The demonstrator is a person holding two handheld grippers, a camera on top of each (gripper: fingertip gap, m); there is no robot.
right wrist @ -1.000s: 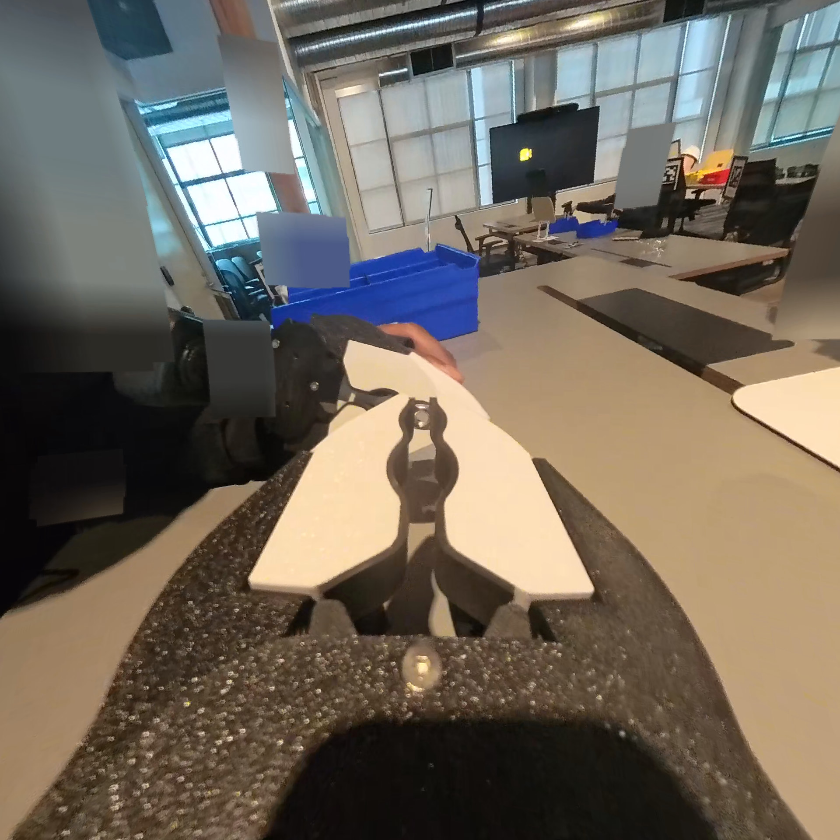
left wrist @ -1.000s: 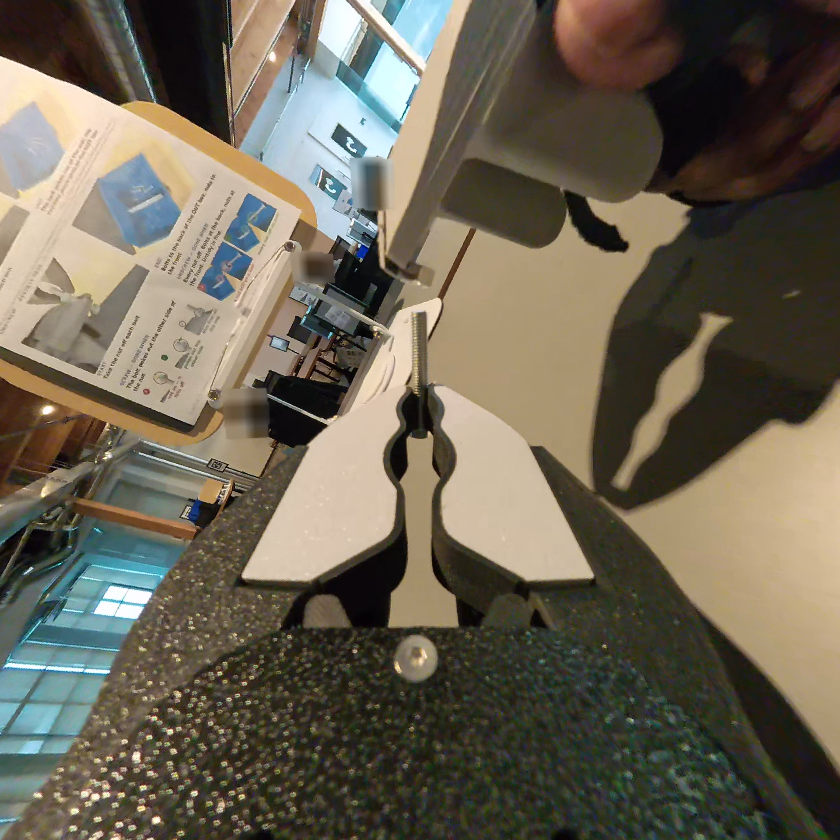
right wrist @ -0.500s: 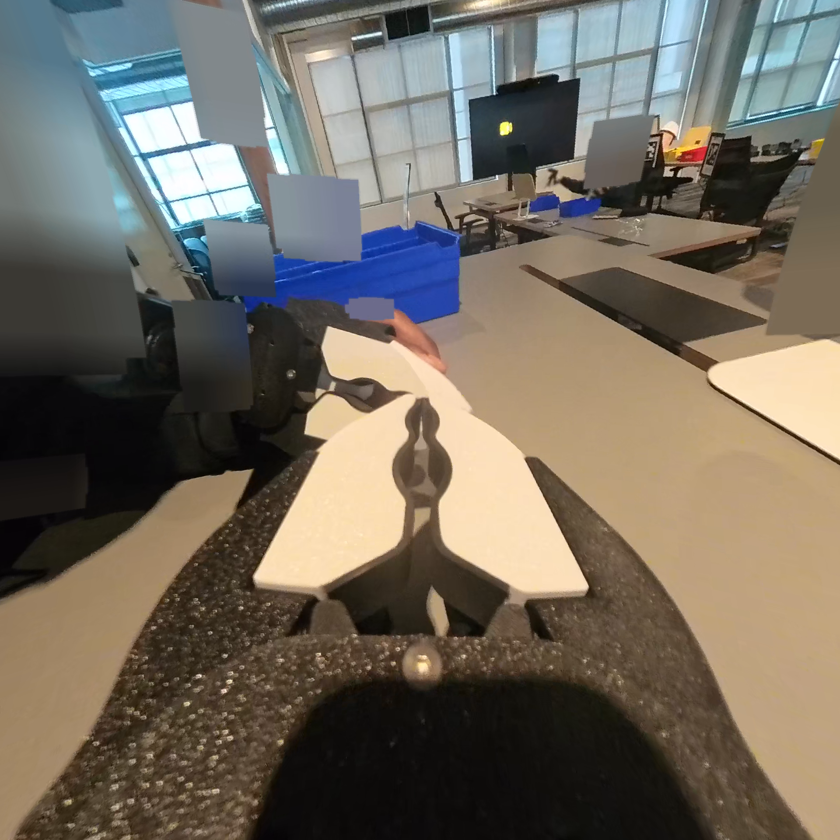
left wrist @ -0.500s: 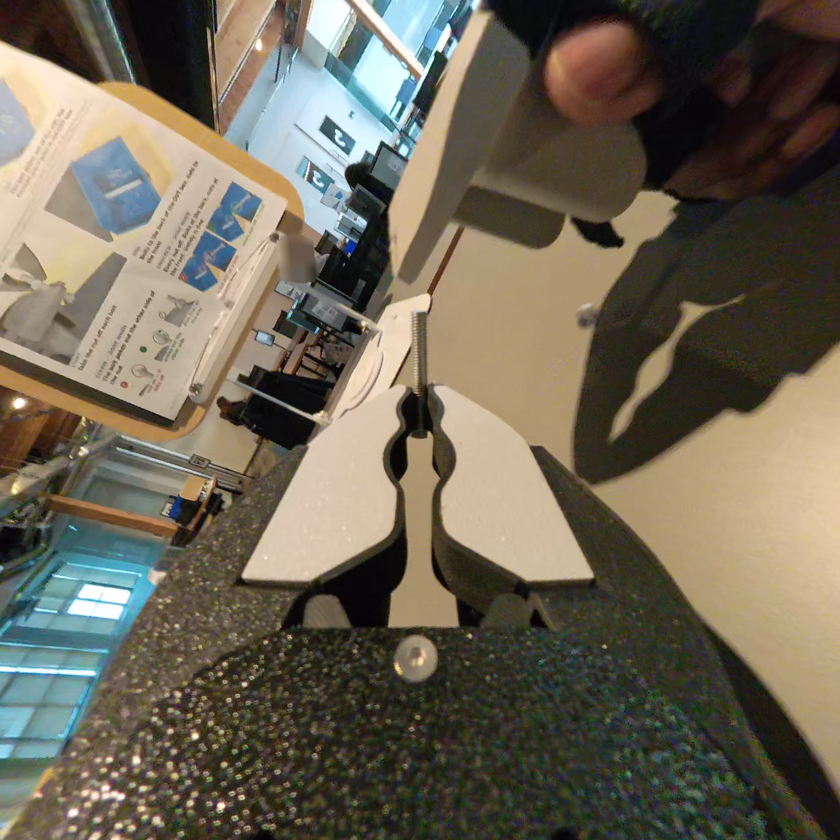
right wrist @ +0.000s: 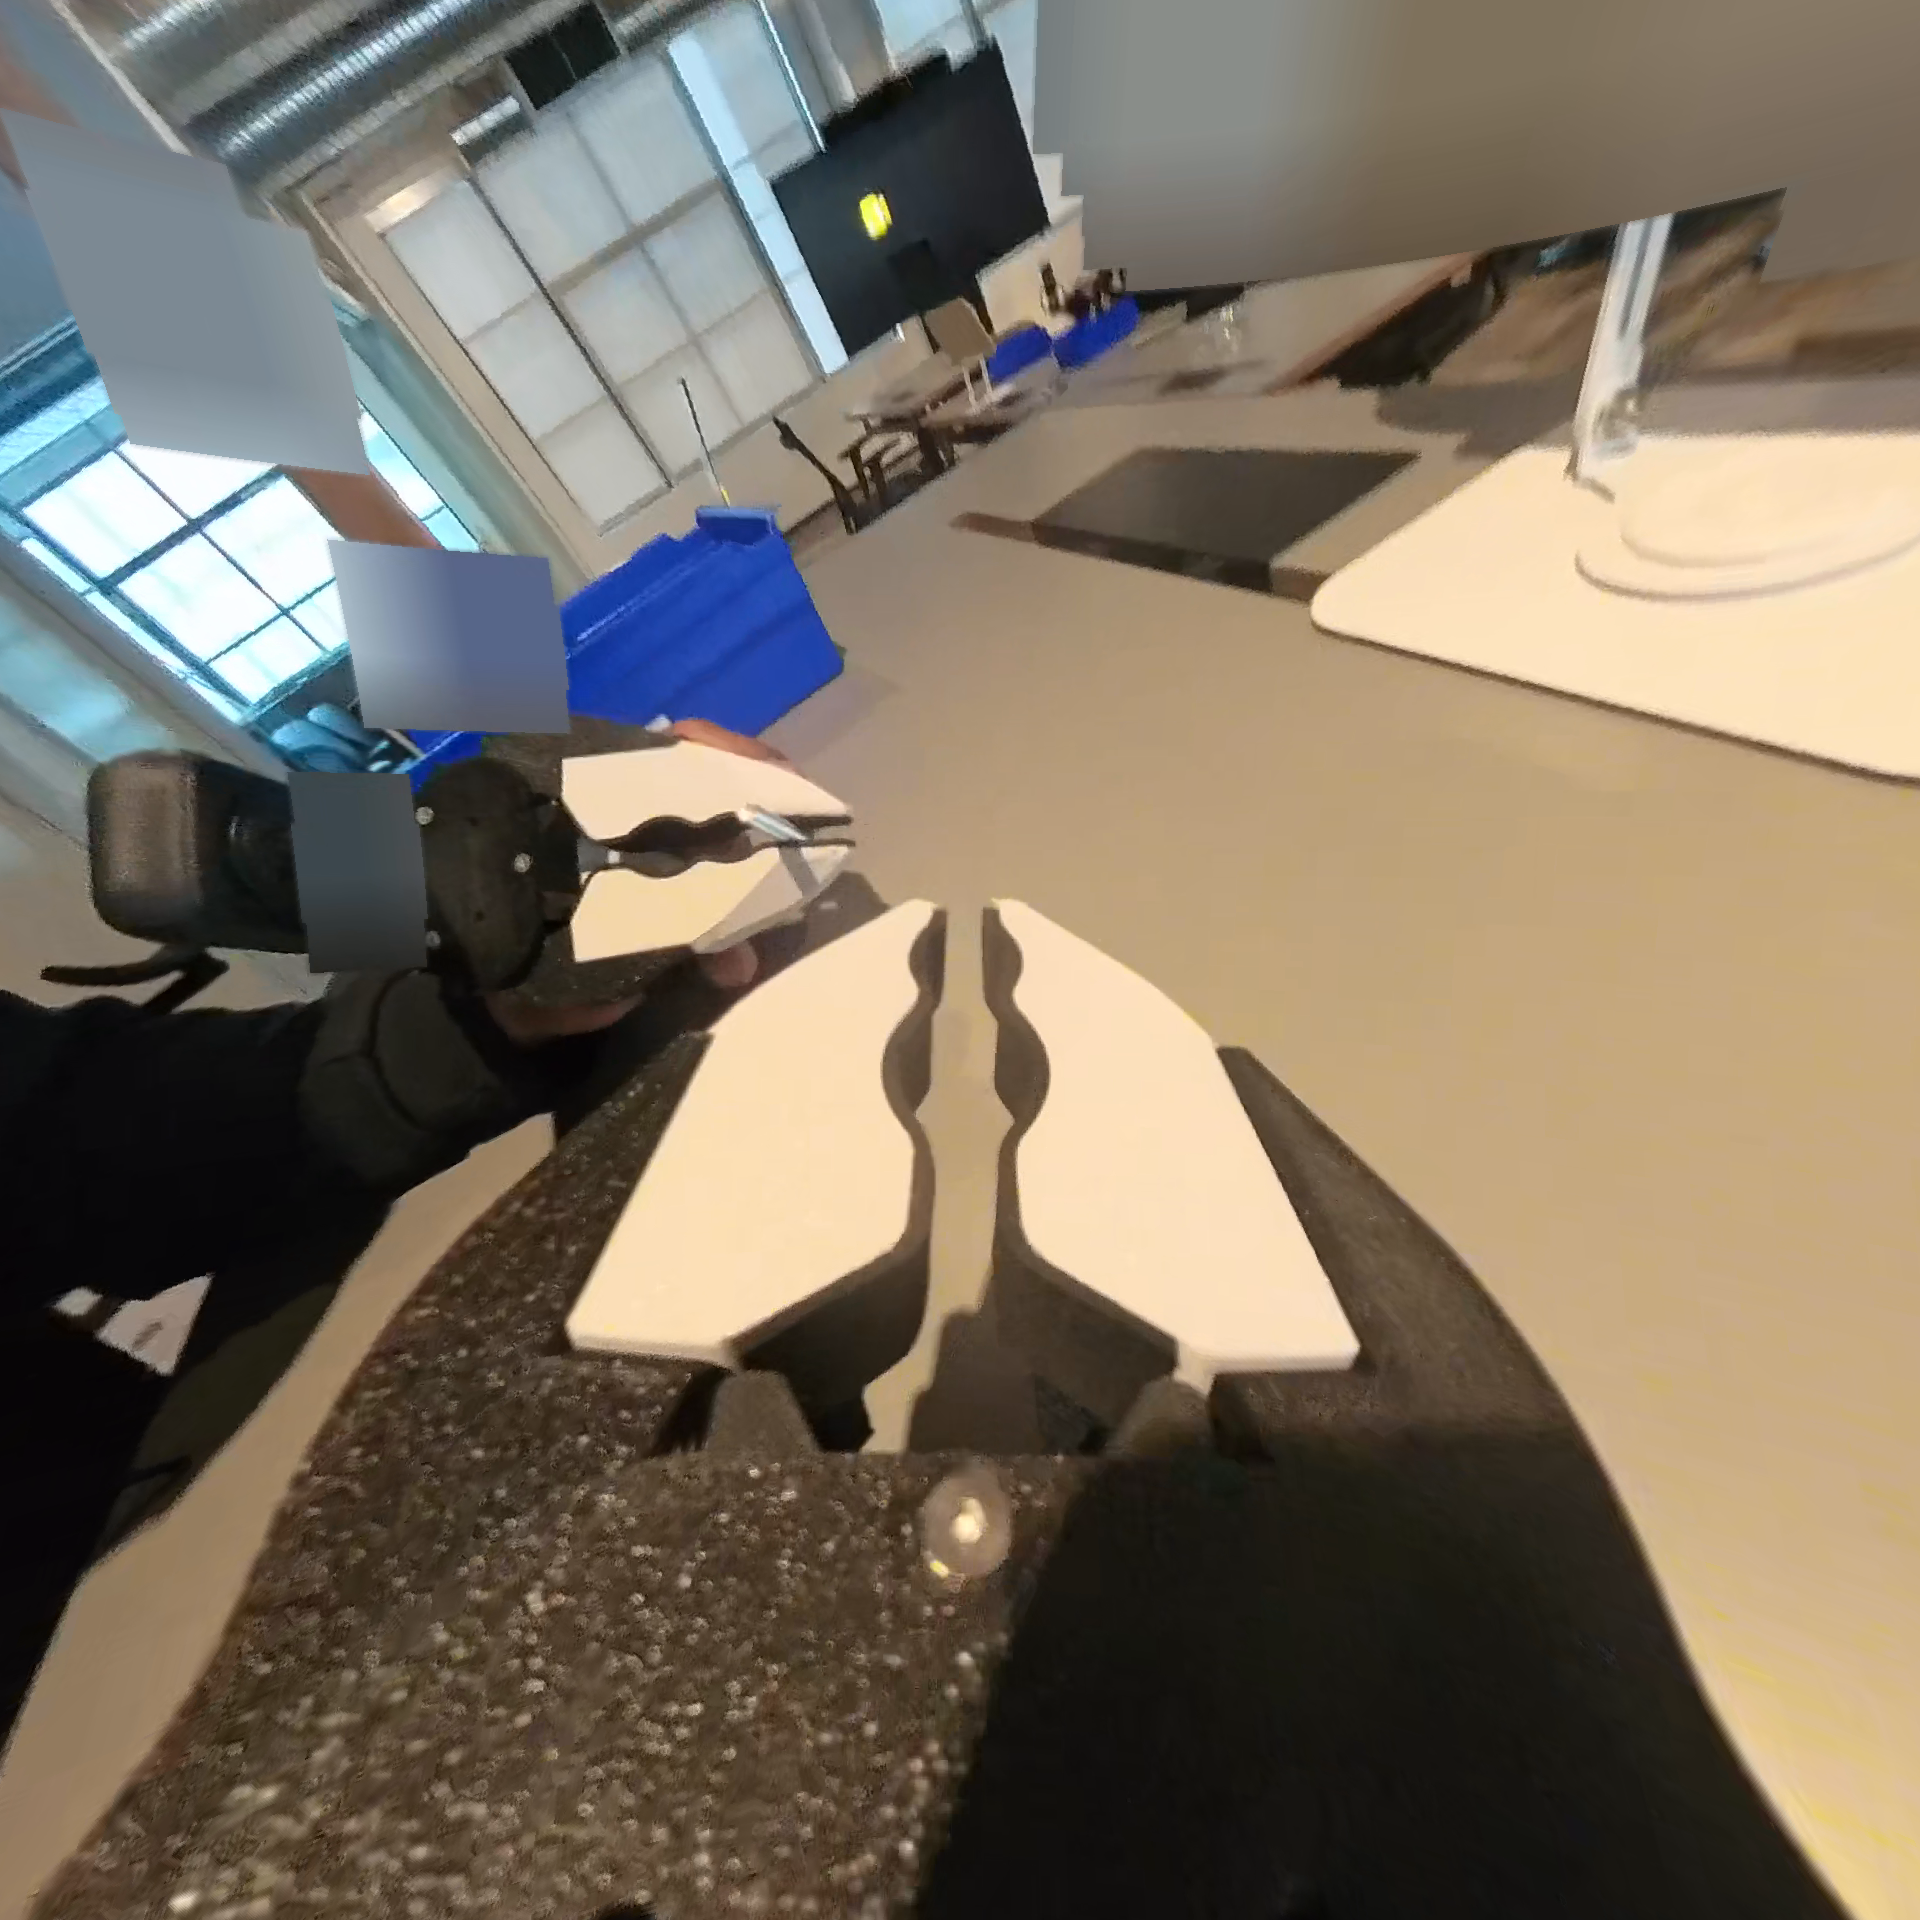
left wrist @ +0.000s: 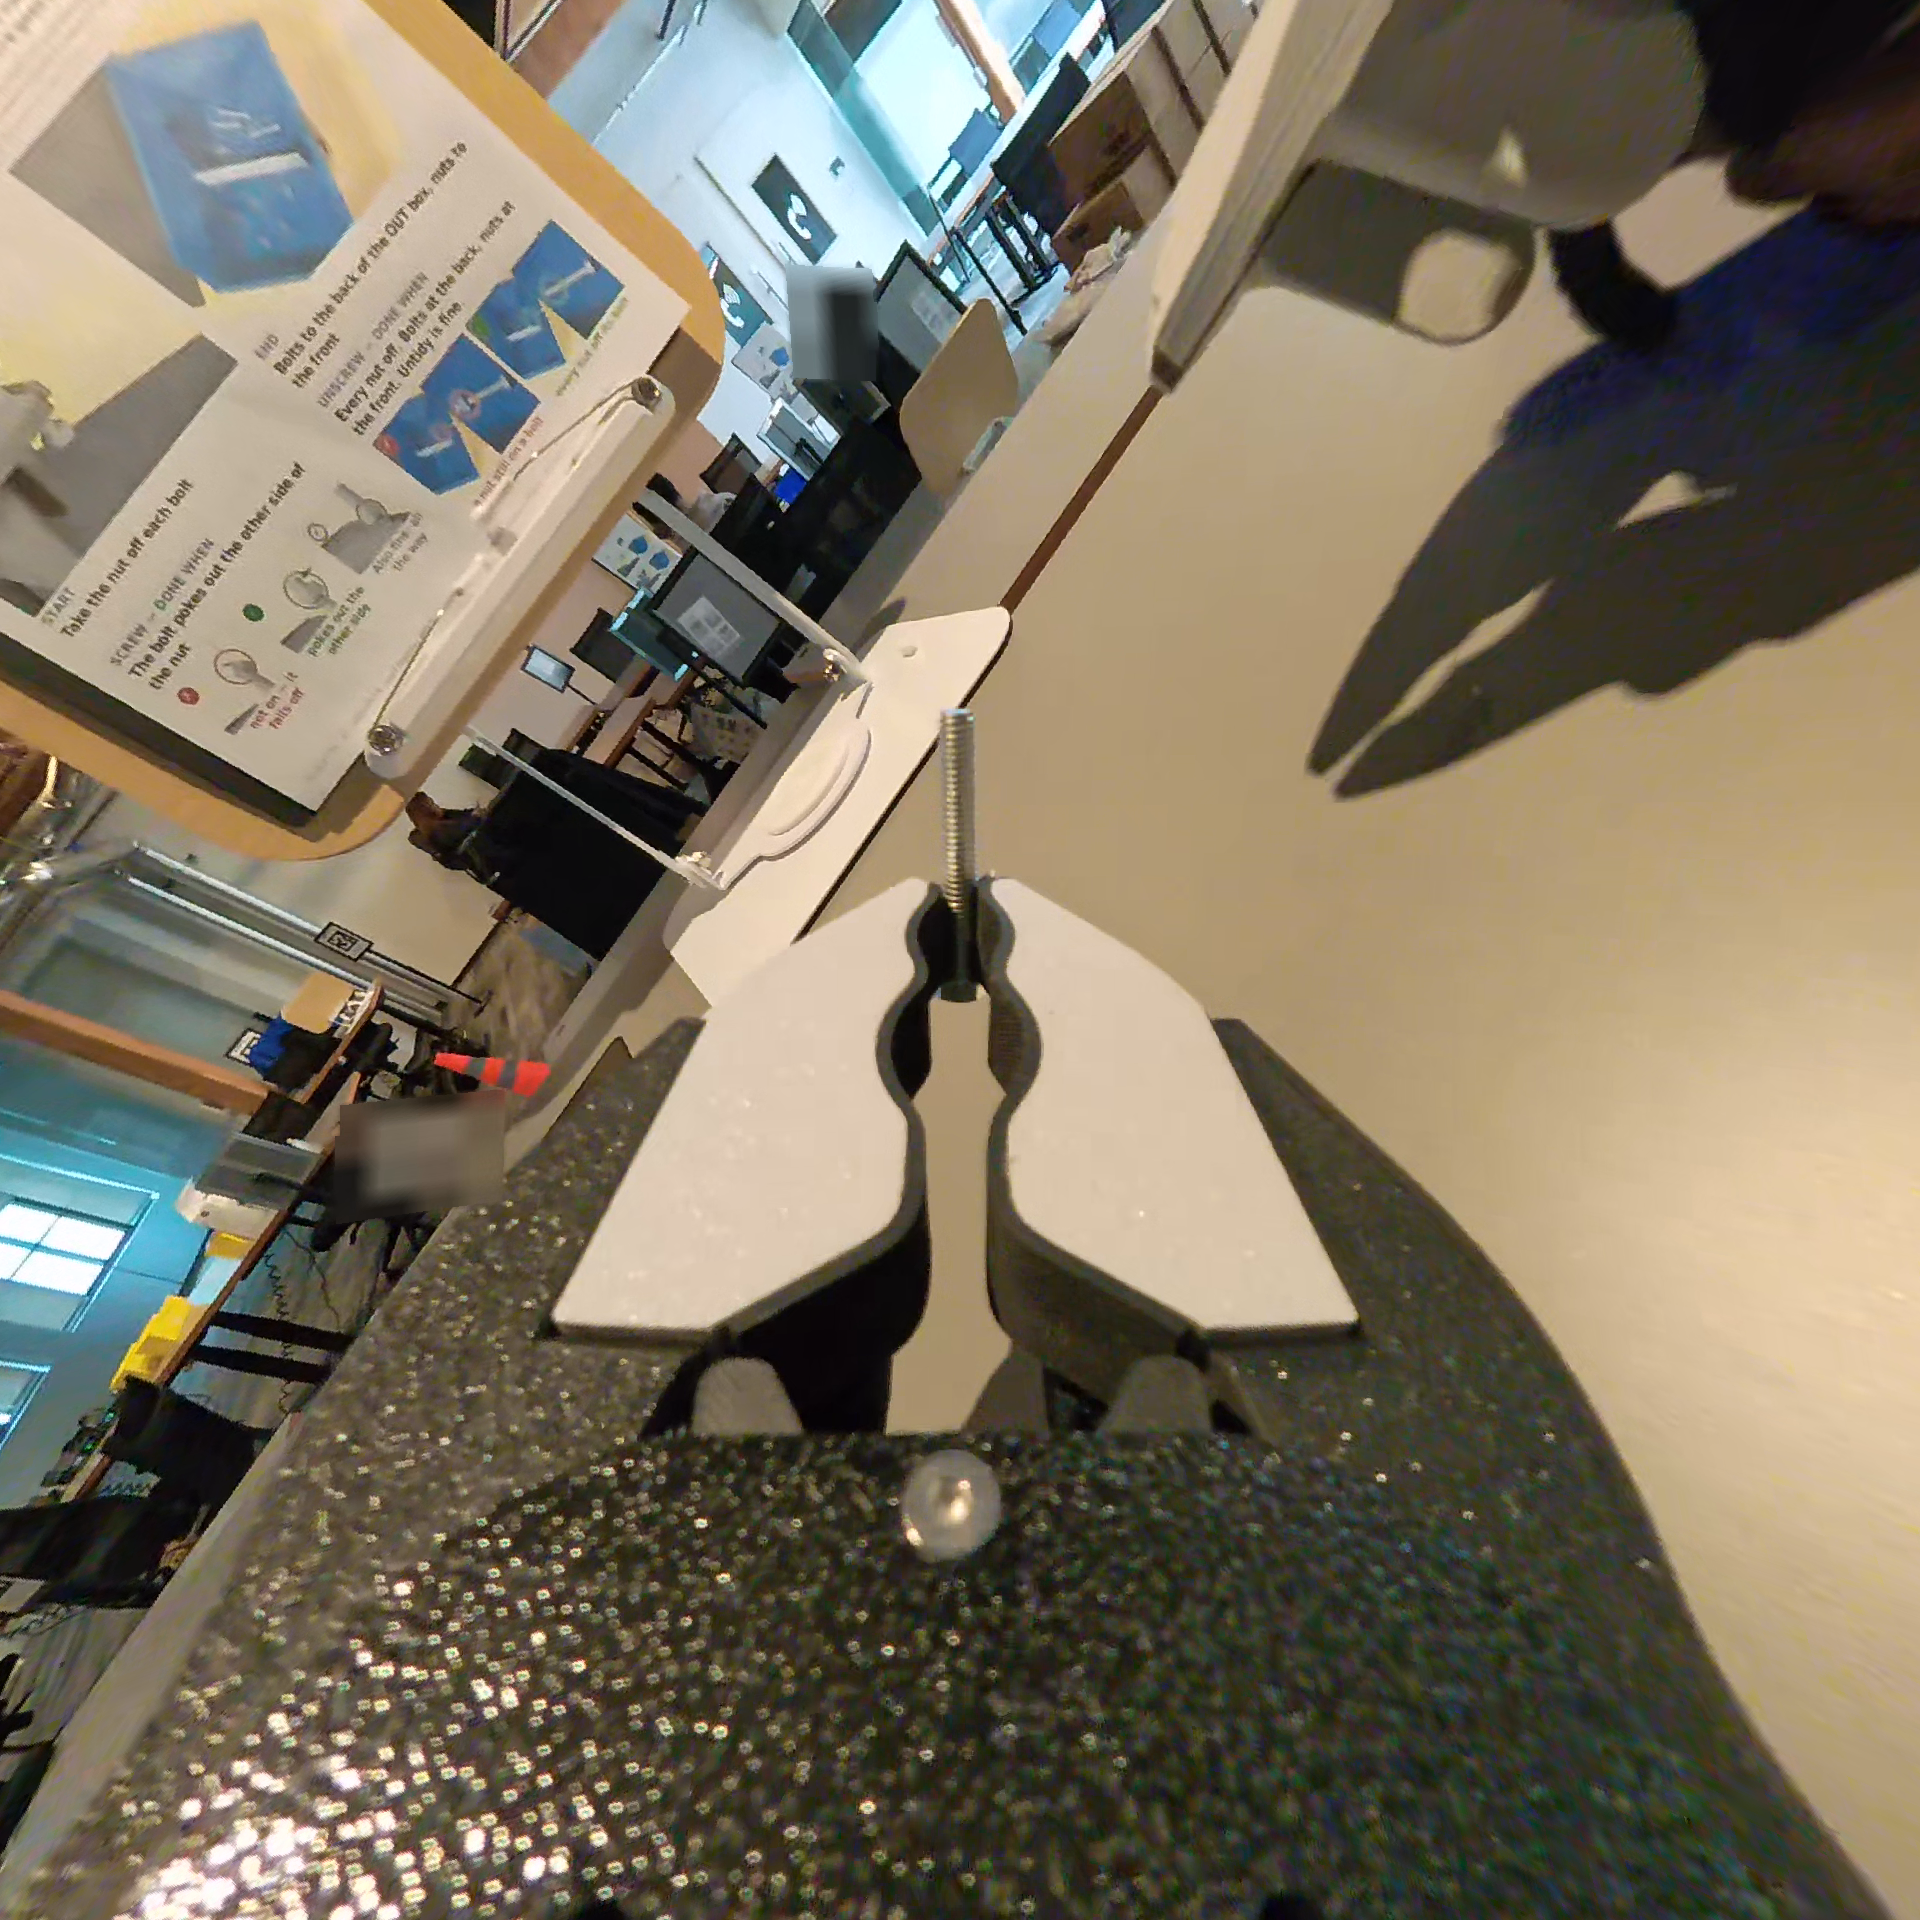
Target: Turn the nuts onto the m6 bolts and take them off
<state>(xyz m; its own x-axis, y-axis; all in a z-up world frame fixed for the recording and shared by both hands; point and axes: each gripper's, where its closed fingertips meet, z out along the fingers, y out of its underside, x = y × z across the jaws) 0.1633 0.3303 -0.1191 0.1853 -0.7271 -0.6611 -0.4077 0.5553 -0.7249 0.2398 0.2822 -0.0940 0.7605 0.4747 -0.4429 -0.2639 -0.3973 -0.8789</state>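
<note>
My left gripper [left wrist: 961, 896] is shut on an M6 bolt [left wrist: 954, 800]. Its head sits between the fingertips and its bare threaded shaft points forward over the table. No nut shows in either view. My right gripper [right wrist: 964, 916] is empty, with its jaws a narrow gap apart, and hangs above the grey table. In the left wrist view it shows at the top right [left wrist: 1351, 156], well clear of the bolt's tip. In the right wrist view the left gripper [right wrist: 821, 831] is to the left, holding the bolt [right wrist: 771, 821] level.
An instruction board [left wrist: 312, 416] on a clear stand rises from a white base plate [right wrist: 1558, 634] at the far right of the table. A blue bin [right wrist: 696, 634] stands behind the left gripper. A black mat [right wrist: 1226, 499] lies farther back. There is about 10 centimetres between the tips of the two grippers.
A second ago my right gripper held a nut at the bolt's tip. The nut came off and showed loose by the table. The right gripper has drawn away and parted slightly.
</note>
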